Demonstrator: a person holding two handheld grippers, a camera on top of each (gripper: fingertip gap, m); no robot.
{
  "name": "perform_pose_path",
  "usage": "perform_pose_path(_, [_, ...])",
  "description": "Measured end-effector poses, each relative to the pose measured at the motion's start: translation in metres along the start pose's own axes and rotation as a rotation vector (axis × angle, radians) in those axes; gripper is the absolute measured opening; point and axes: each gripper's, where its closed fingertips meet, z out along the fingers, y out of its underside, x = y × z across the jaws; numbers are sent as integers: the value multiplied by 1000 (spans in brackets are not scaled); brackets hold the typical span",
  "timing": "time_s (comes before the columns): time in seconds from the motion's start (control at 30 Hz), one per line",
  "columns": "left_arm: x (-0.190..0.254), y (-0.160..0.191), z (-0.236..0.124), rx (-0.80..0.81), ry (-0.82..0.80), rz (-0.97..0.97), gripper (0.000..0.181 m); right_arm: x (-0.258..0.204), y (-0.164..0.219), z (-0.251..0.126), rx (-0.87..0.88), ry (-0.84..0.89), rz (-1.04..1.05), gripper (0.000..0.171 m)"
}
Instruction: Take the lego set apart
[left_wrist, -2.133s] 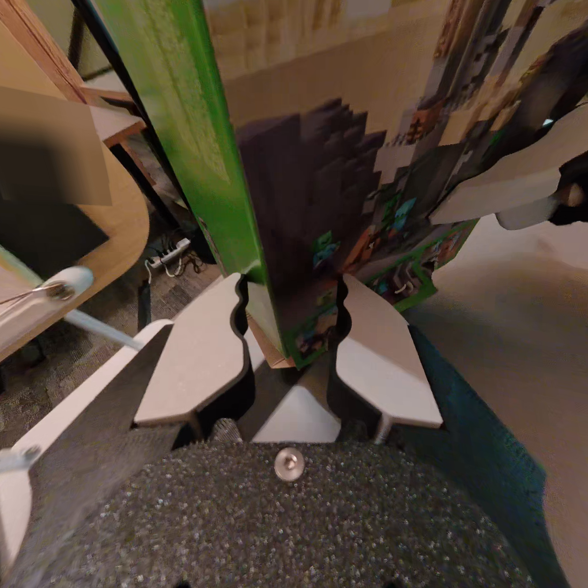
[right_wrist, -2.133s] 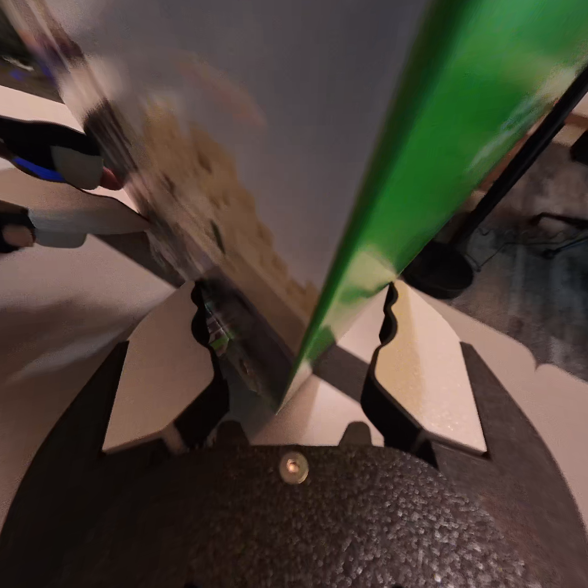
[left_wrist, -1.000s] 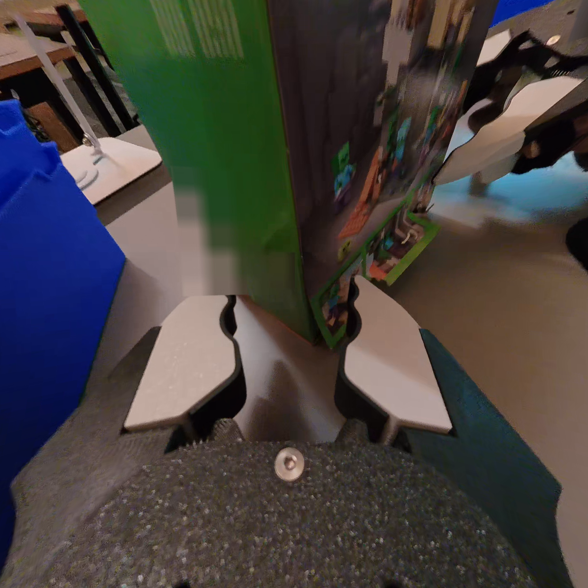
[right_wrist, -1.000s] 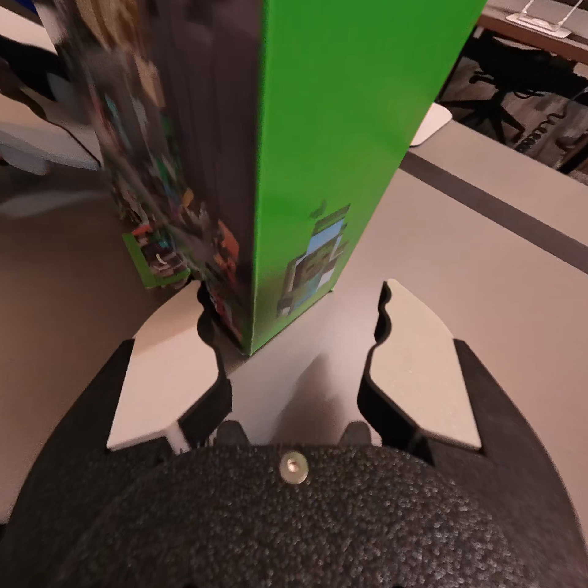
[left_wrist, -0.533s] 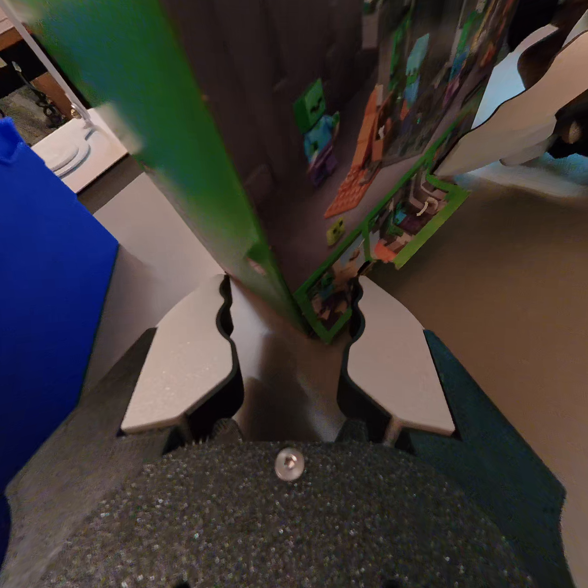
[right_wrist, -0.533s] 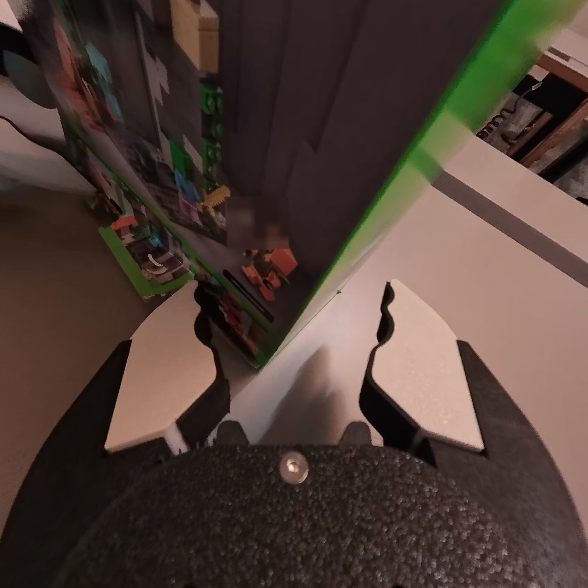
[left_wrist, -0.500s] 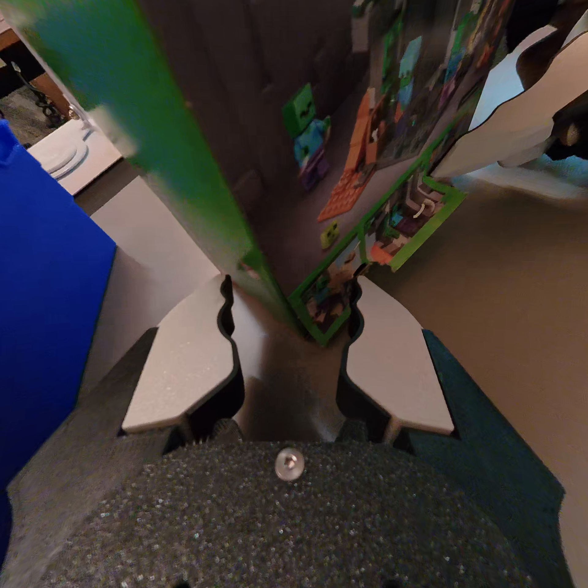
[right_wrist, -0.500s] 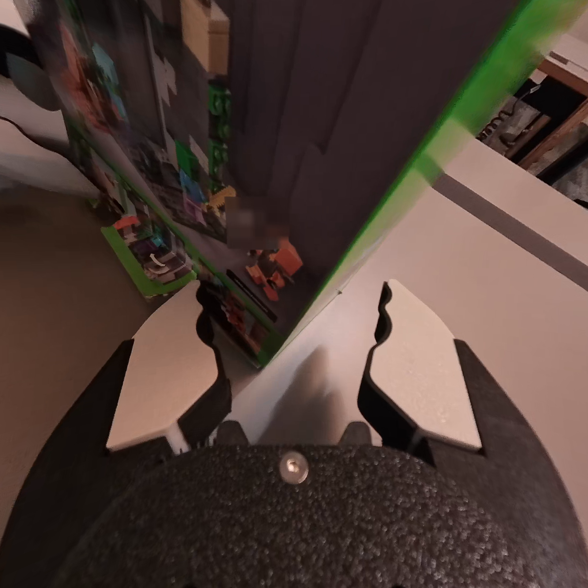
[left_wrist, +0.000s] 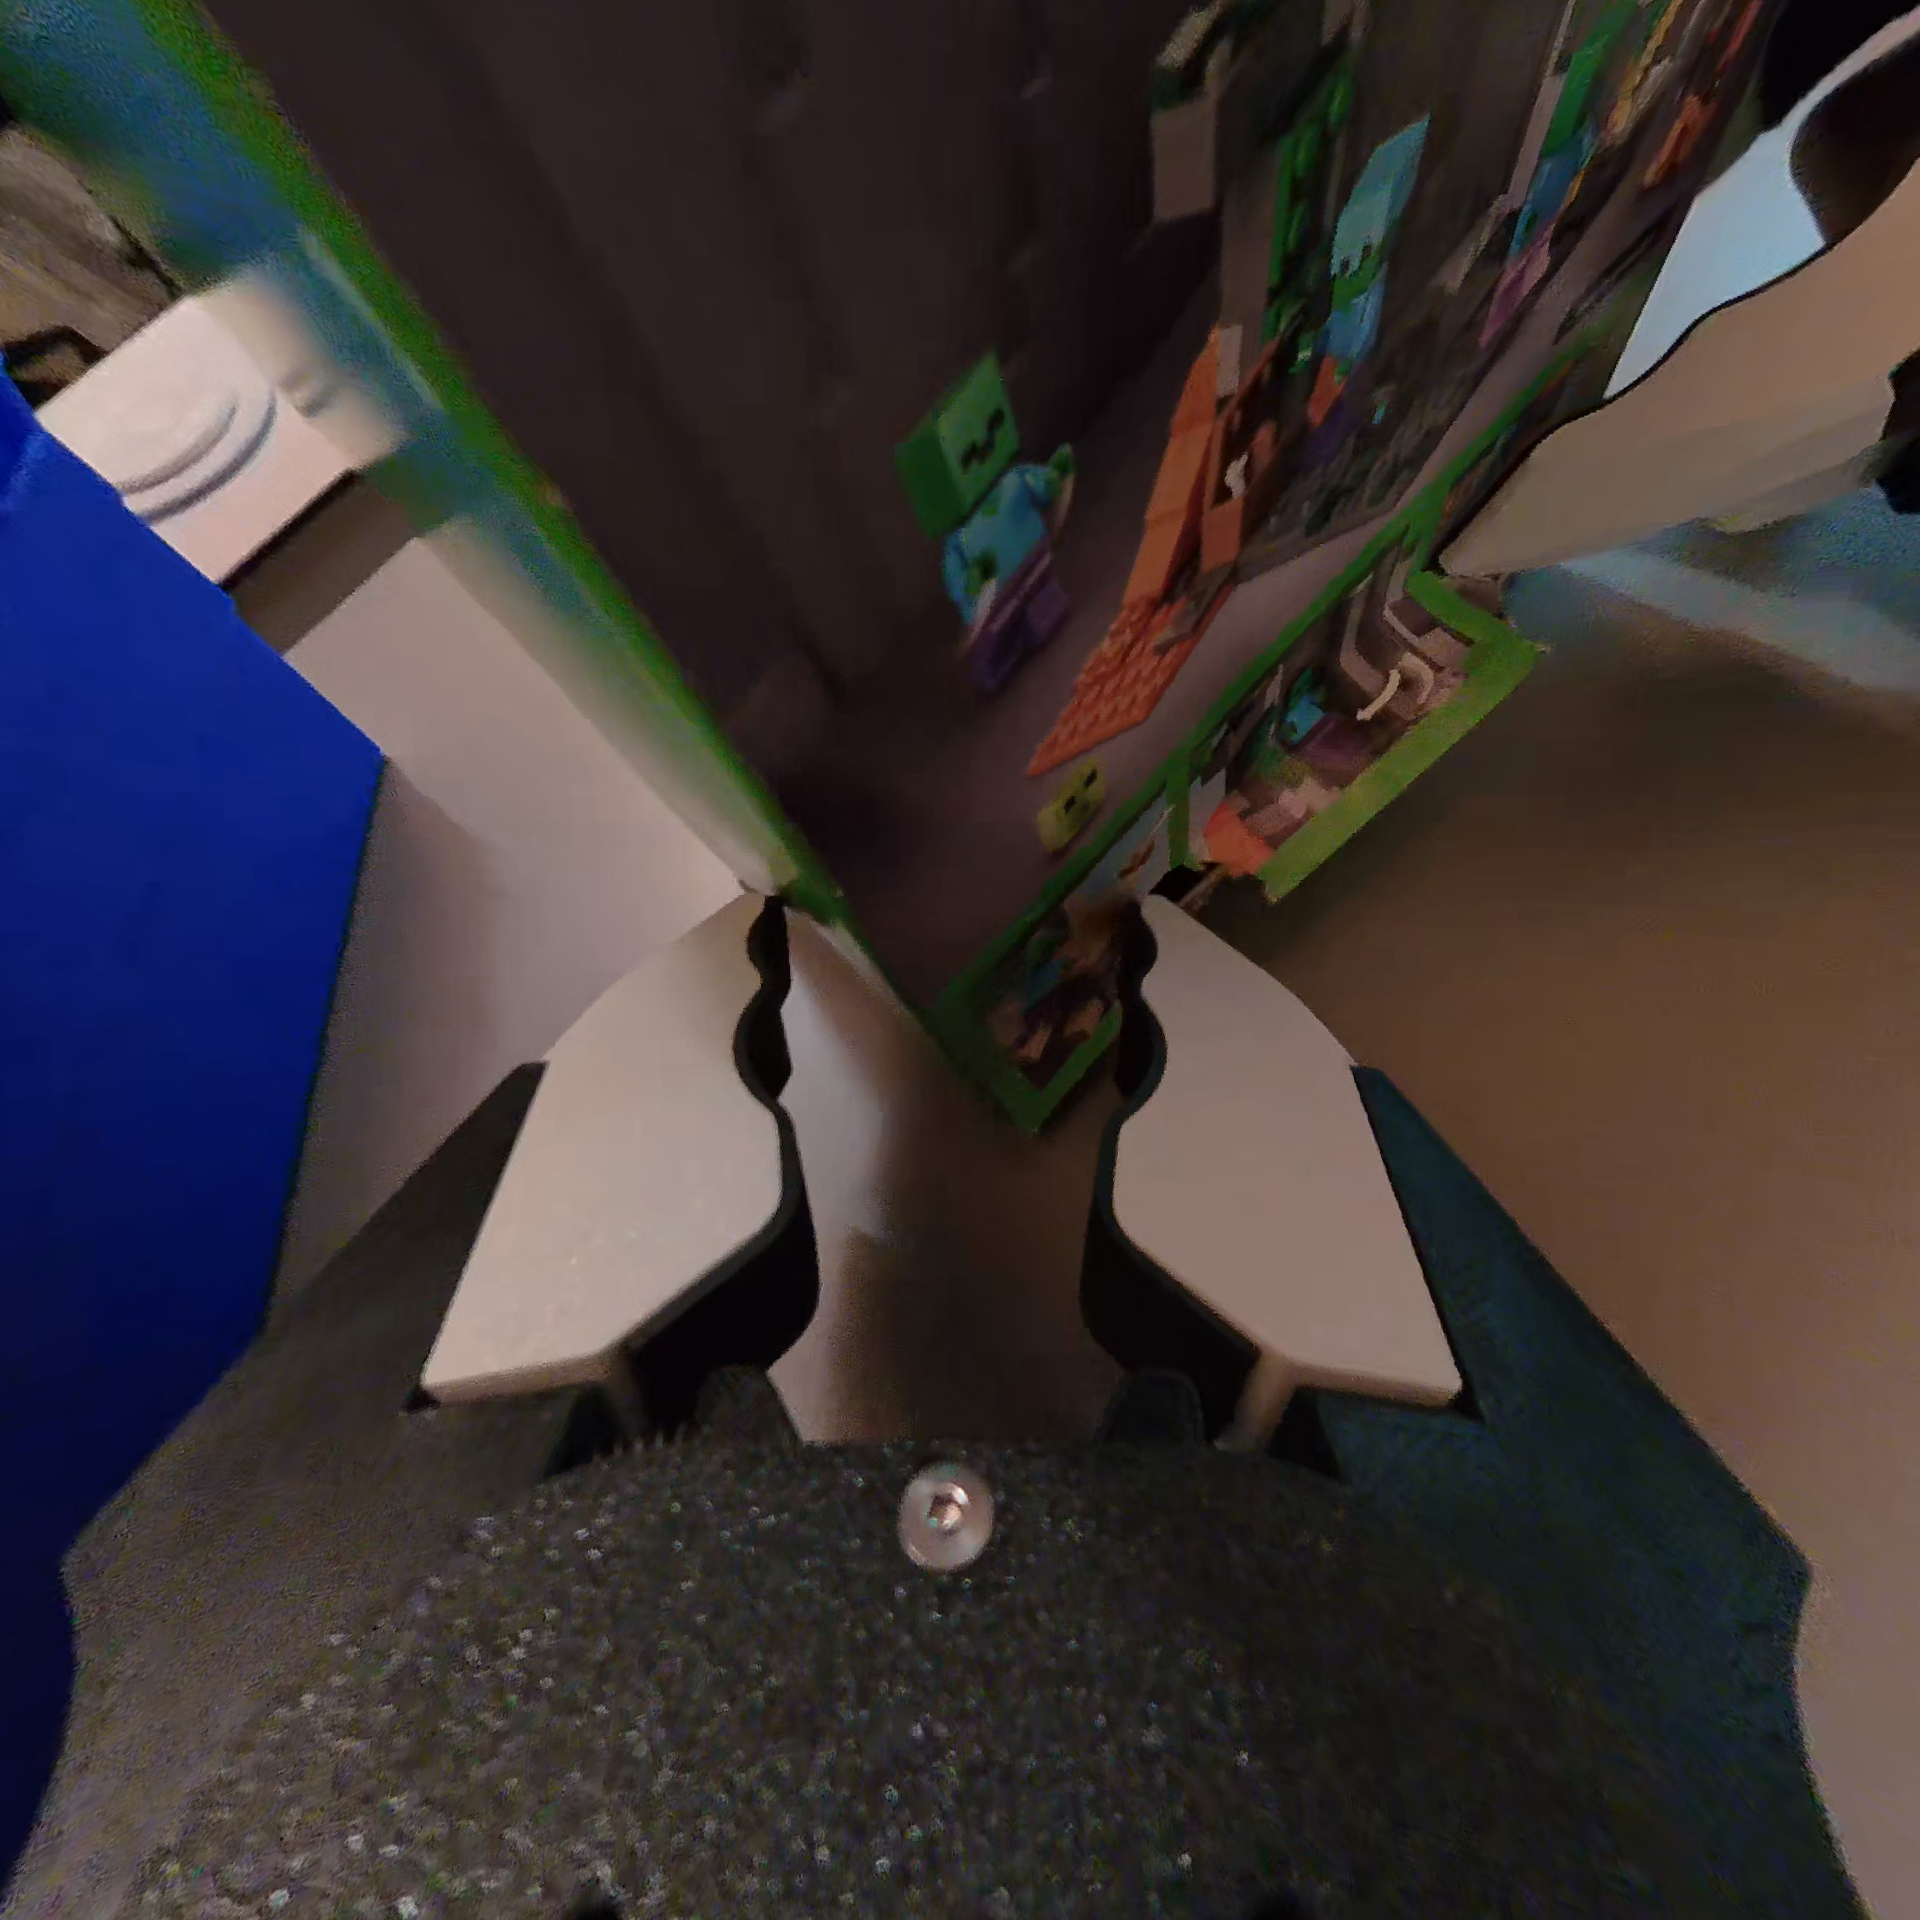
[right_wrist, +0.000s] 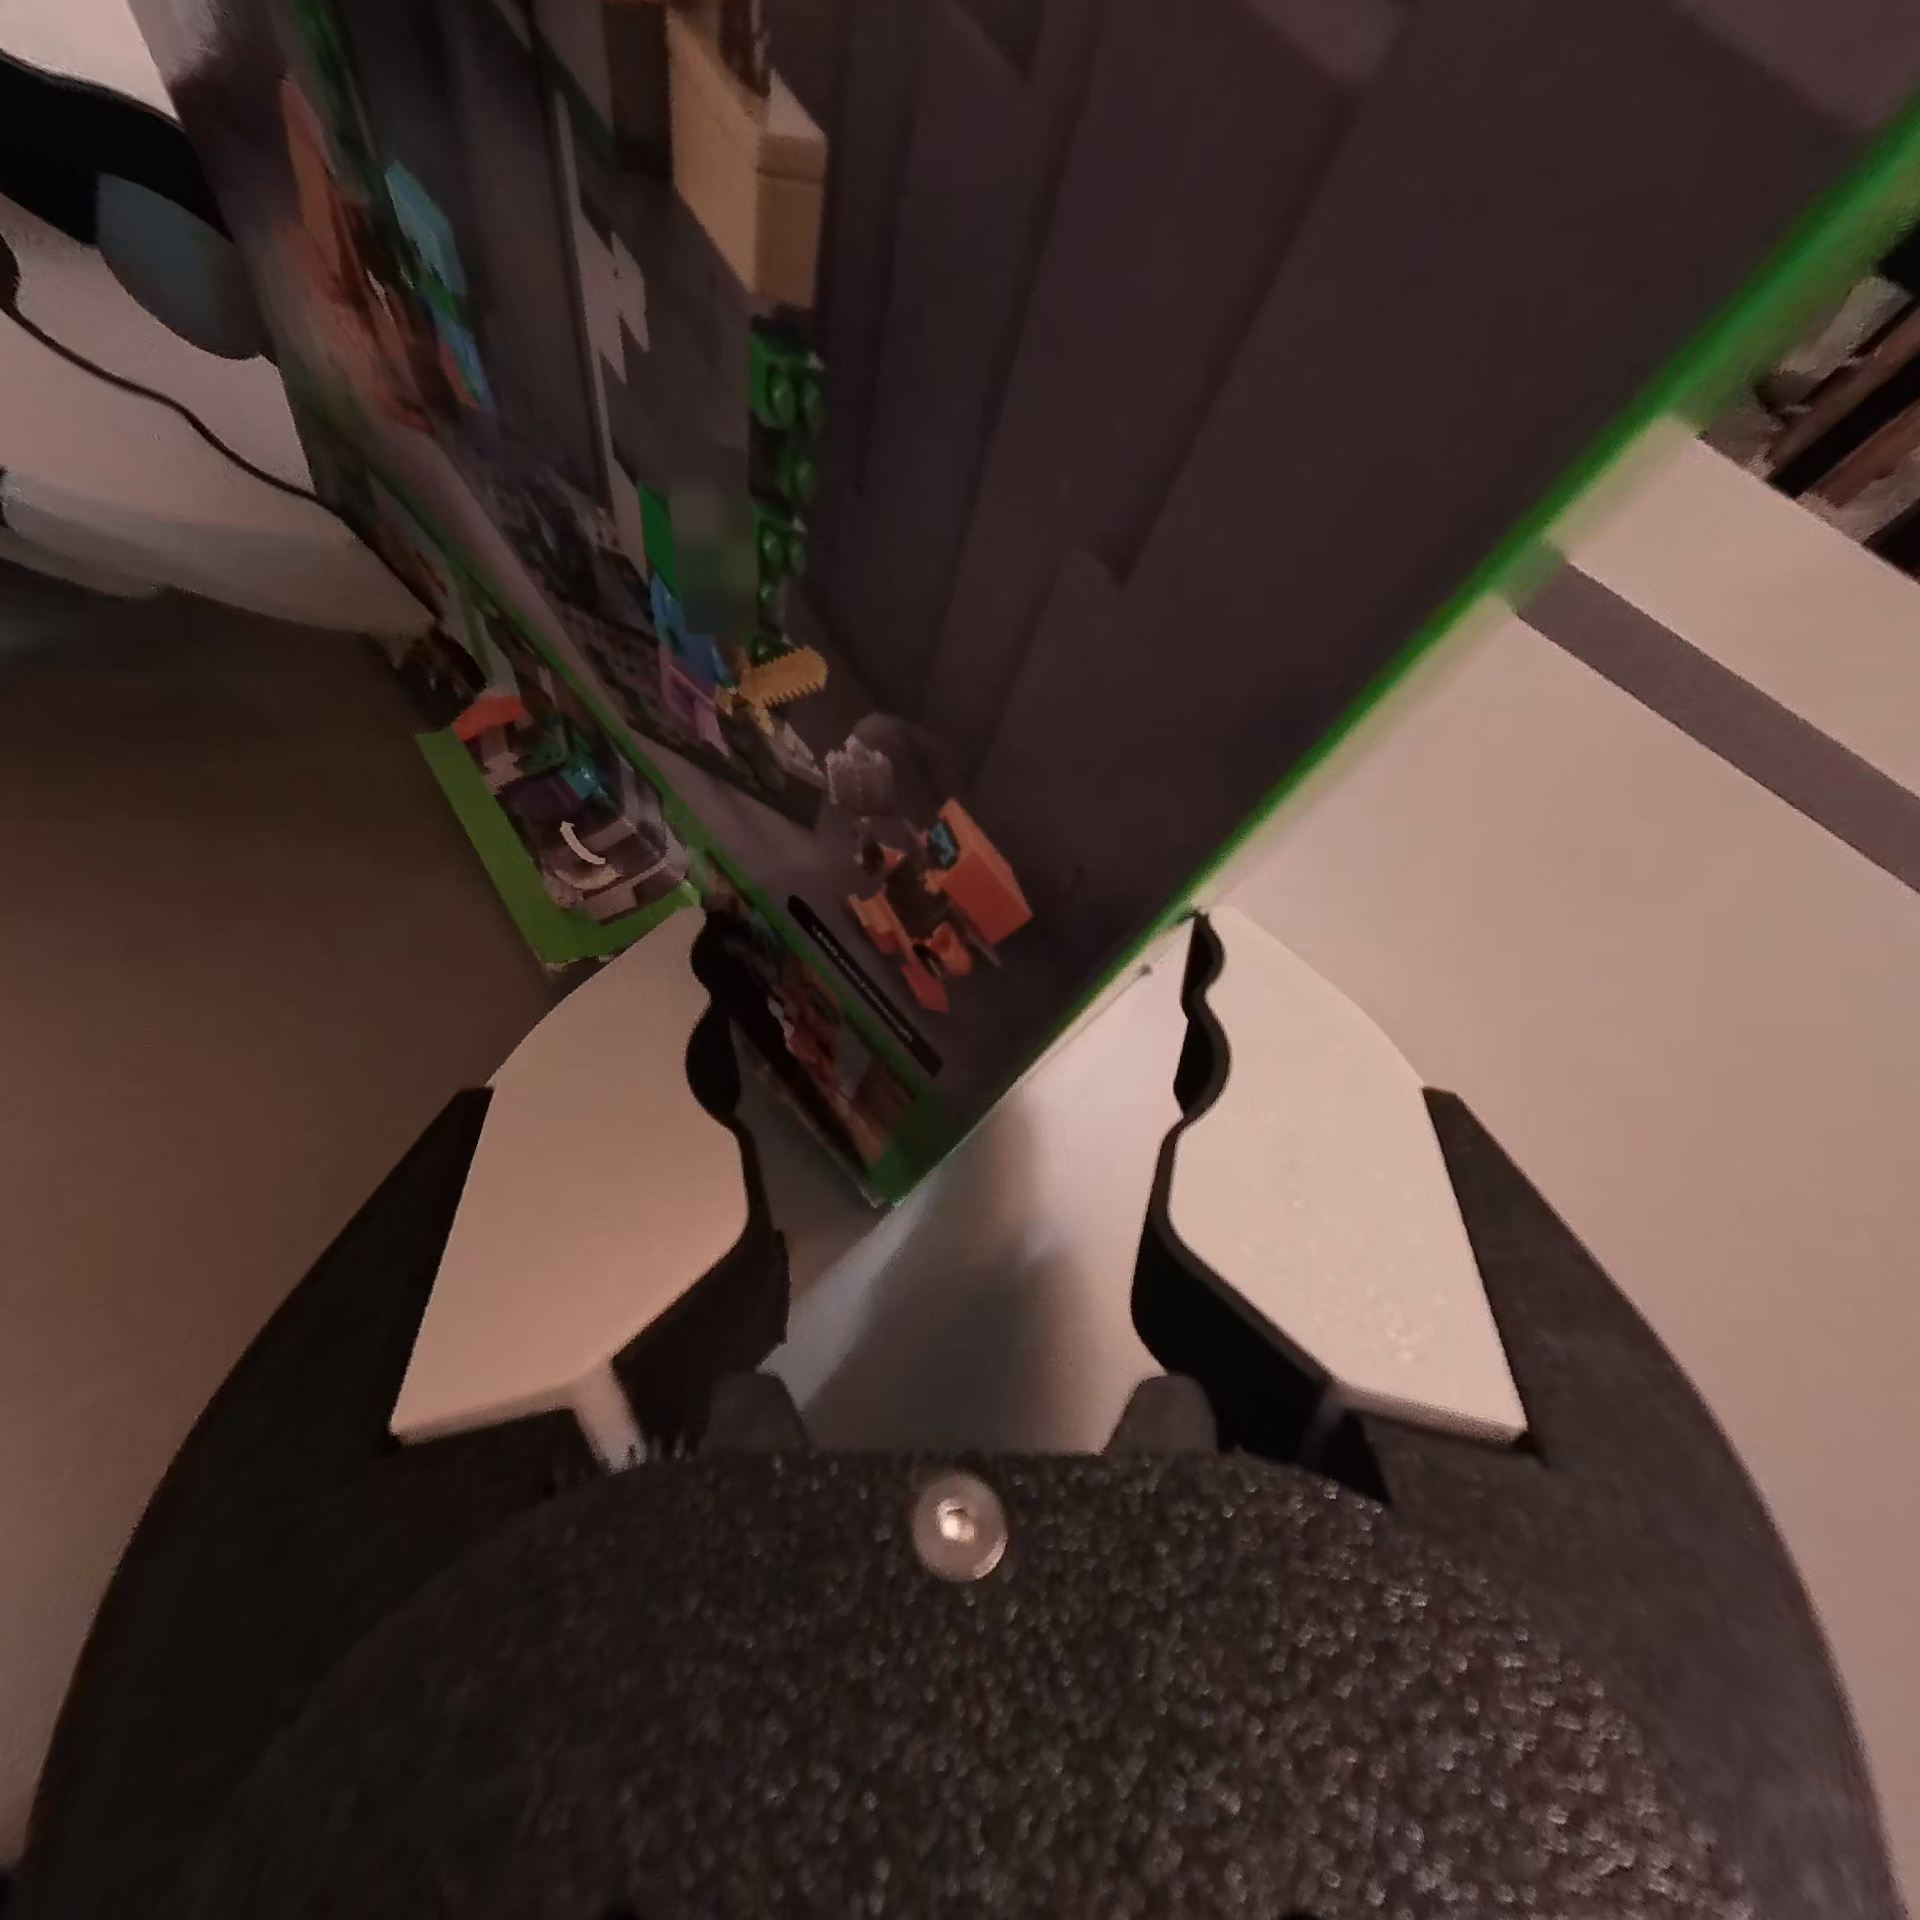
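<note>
- Left gripper (left_wrist: 951, 997): white two-finger claw spread wide around one lower corner of the box, closed on nothing.
- Right gripper (right_wrist: 951, 1029): same white claw, equally spread around the opposite lower corner, clamping nothing.
- Tall green-edged cardboard lego box (left_wrist: 727, 436) with dark printed face: tilted, low edge on pale grey tabletop (right_wrist: 1558, 935), between both claws.
- Blue cloth-like mass (left_wrist: 135, 883): far left, beside the box.
</note>
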Motion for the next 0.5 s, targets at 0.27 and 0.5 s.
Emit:
perform_pose_path(0.27, [41,-15,-52,-258,252,-30,52,-13,-12,-59,-234,-184,11,80])
perform_pose_path(0.5, [77,-29,-97,-516,500,-25,49,-30,-9,-110,-499,-400,101,77])
